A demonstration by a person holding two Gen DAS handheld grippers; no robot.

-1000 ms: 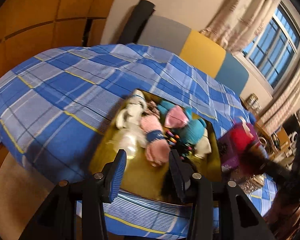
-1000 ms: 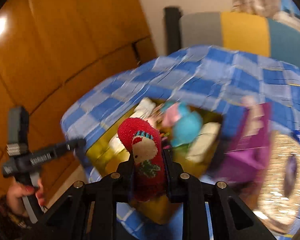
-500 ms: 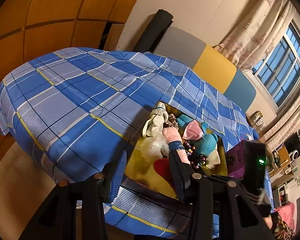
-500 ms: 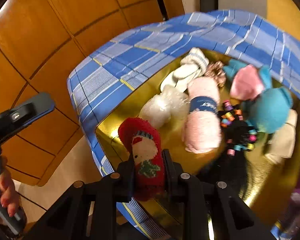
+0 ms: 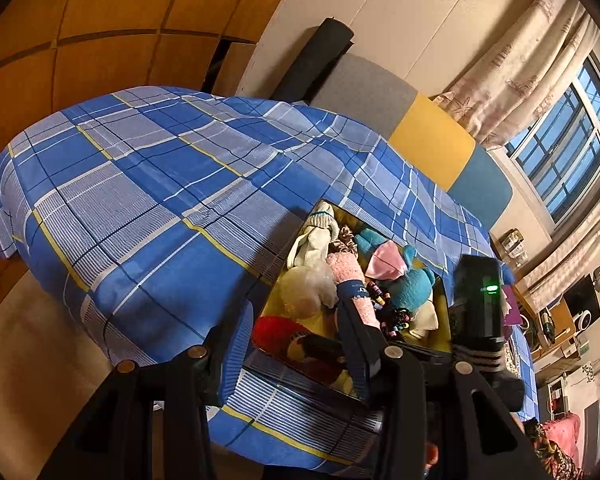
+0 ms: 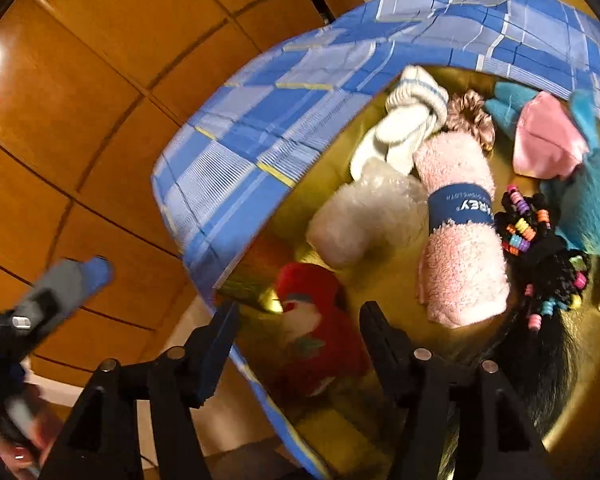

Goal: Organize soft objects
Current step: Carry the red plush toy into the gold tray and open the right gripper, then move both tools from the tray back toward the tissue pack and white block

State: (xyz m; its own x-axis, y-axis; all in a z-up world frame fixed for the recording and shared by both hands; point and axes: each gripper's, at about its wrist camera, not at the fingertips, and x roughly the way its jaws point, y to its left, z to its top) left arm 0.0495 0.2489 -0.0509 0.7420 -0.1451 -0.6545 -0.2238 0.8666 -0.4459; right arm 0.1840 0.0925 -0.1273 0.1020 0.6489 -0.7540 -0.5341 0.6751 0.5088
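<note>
R gripper (image 6: 296,344) sits lowest, over the near corner of the gold tray (image 6: 332,160) – jaws opening, pads clear of the red sock (image 6: 320,328), which lies between them on the tray floor, no longer pinched. Sock looks light, fluffy, limp; it'll squash rather than slip, so best taken across its thick middle, not by a loose end.

L gripper (image 5: 292,344) hangs beside the tray's near edge, jaws part spread w/ nothing in them.

Just past the sock: a crinkly white bundle (image 6: 364,216), then the pink towel roll (image 6: 460,240) w/ a blue band – soft but firmer, easiest gripped at the band. Beaded black hair ties (image 6: 532,232) next to it – small, snaggy. Further back: white socks (image 6: 408,128), a scrunchie (image 6: 472,120), a teal plush (image 6: 592,200). All rests on a blue plaid bedspread (image 5: 160,184); beyond that, wood panelling.
</note>
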